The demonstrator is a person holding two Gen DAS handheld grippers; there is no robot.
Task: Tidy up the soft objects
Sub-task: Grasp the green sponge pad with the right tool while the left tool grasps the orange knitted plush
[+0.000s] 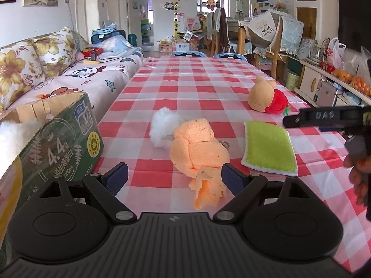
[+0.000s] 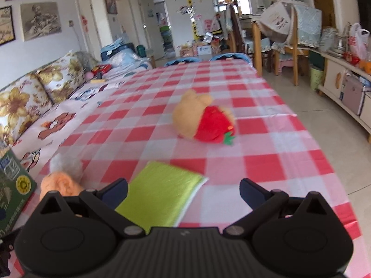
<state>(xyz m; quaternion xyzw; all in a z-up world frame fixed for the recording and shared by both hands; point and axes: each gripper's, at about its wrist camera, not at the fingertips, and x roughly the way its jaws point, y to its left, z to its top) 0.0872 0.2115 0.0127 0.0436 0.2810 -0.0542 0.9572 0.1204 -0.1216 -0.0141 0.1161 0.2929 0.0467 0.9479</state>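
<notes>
An orange knitted toy (image 1: 199,153) with a white fluffy pom (image 1: 163,126) lies on the red checked tablecloth (image 1: 185,85), just ahead of my open, empty left gripper (image 1: 174,178). A green sponge cloth (image 1: 269,147) lies to its right. A tan plush bear in red (image 1: 266,97) lies farther back right. In the right wrist view my right gripper (image 2: 183,191) is open and empty above the green cloth (image 2: 162,194), with the bear (image 2: 204,121) ahead and the orange toy (image 2: 60,184) at left. The right gripper's finger (image 1: 322,117) shows at the left view's right edge.
A green cardboard box (image 1: 58,143) with something white and fluffy (image 1: 14,139) inside stands at the table's left edge. A sofa (image 1: 69,78) runs along the left. Chairs (image 2: 285,34) and a sideboard (image 2: 347,81) stand at the right beyond the table.
</notes>
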